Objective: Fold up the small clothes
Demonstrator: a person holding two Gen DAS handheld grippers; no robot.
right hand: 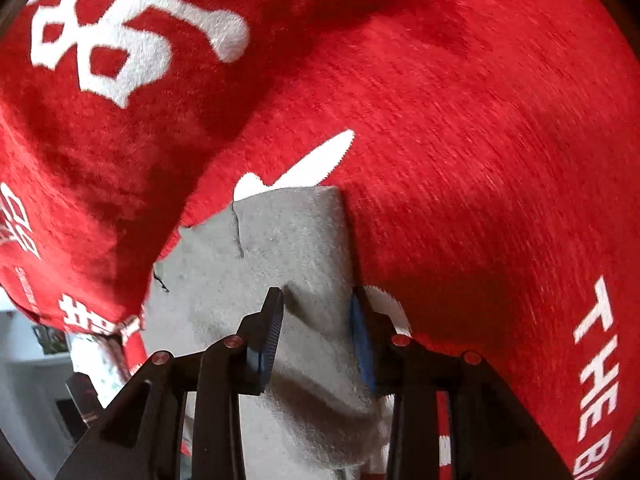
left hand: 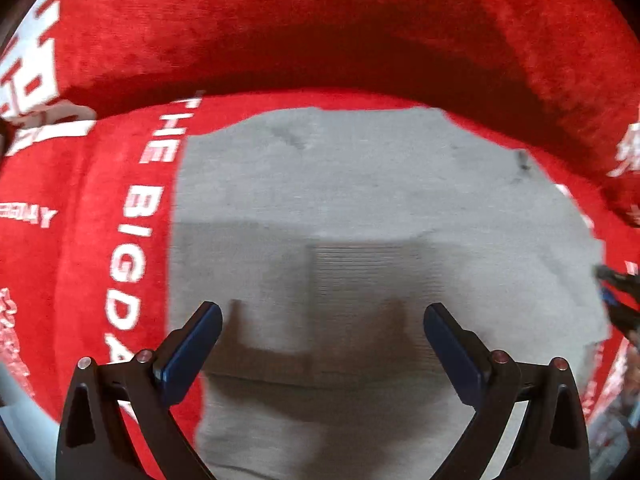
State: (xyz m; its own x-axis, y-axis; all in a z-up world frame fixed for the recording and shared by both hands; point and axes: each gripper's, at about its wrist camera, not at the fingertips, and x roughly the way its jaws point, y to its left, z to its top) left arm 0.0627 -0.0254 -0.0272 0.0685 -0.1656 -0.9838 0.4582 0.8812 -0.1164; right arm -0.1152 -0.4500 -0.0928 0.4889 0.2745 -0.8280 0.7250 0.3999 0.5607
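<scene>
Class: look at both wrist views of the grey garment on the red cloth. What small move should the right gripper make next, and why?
Probably lift the right gripper clear. Its jaws stand apart around a raised fold of the grey garment without visibly pinching it, and the garment lies mostly flat on the red cloth under the open left gripper.

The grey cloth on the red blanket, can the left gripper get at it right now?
Probably yes. The left gripper hangs open directly over the grey cloth, which lies flat on the red blanket with nothing between fingers and fabric.
</scene>
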